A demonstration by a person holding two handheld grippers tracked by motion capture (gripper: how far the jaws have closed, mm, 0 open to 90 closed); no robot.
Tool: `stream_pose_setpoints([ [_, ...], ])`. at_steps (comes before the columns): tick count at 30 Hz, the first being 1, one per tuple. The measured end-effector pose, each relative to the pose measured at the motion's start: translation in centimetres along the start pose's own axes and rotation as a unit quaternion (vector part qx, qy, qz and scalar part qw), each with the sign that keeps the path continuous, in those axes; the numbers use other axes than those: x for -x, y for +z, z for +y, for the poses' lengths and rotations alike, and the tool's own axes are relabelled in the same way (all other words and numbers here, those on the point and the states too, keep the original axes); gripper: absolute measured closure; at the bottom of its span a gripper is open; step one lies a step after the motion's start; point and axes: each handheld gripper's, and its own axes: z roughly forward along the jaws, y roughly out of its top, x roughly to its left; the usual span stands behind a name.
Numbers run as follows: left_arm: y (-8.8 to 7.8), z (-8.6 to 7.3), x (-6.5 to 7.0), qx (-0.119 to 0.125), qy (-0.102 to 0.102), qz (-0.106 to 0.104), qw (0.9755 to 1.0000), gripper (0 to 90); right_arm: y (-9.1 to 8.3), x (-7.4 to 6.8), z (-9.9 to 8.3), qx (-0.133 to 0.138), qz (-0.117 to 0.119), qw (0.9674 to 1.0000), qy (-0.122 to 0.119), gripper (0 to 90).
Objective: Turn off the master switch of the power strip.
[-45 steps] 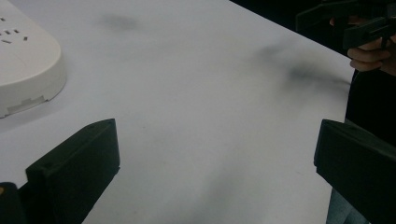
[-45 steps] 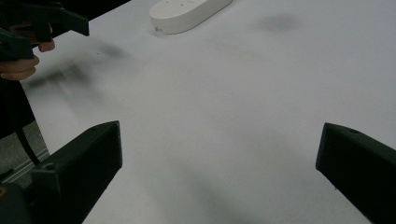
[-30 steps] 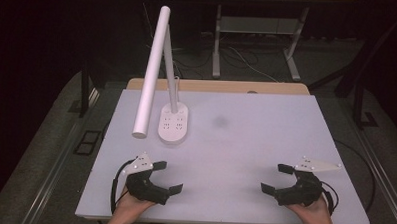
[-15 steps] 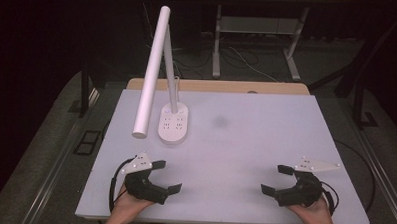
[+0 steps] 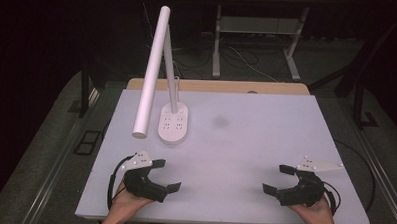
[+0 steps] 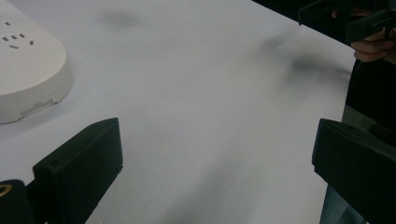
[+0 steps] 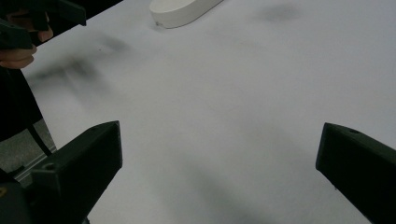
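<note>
Table (image 5: 265, 144): a white top is seen from above; a wooden edge runs along its far side, and a faint grey smudge (image 5: 219, 122) lies near the middle.
Lamp (image 5: 153, 70): a white desk lamp is stood at the far left of the table; its long tube head is tilted down toward the near left, with the free end hung over the table's left part.
Base (image 5: 174, 123): the lamp's oval base is laid flat on the table, and socket holes are seen on its top; in the left gripper view it is found at the upper left (image 6: 28, 79), in the right gripper view at the top edge (image 7: 182, 11).
Left gripper (image 5: 167, 175): it is held in the left hand (image 5: 128, 202) at the near left of the table, well apart from the base; its jaws are spread wide and nothing is held between them. In its own view (image 6: 215, 163) only bare table is seen between the two black jaws.
Right gripper (image 5: 276, 179): it is held in the right hand (image 5: 315, 211) at the near right of the table; its jaws are likewise spread wide and empty. In its own view (image 7: 219, 172) bare table is seen between them.
Plates: a grey three-cornered plate is carried on top of each gripper.
Cables: a black cable is looped beside each hand.
Facing: the grippers are pointed inward, each toward the other, well apart.
</note>
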Motion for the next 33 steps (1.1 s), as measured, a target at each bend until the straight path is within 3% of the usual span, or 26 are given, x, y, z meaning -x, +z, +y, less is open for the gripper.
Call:
stream_pose_setpoints([
  [15,-0.3,0.9,-0.3,-0.018,0.001,-0.002,0.9998,0.6,-0.1,0.1,0.0,0.000,-0.005,1.0000,-0.002,0.0],
  [33,-1.1,2.4,-1.9,-0.028,0.000,0.002,0.9996,1.4,-0.1,0.1,0.0,0.000,-0.007,1.0000,-0.002,0.0],
])
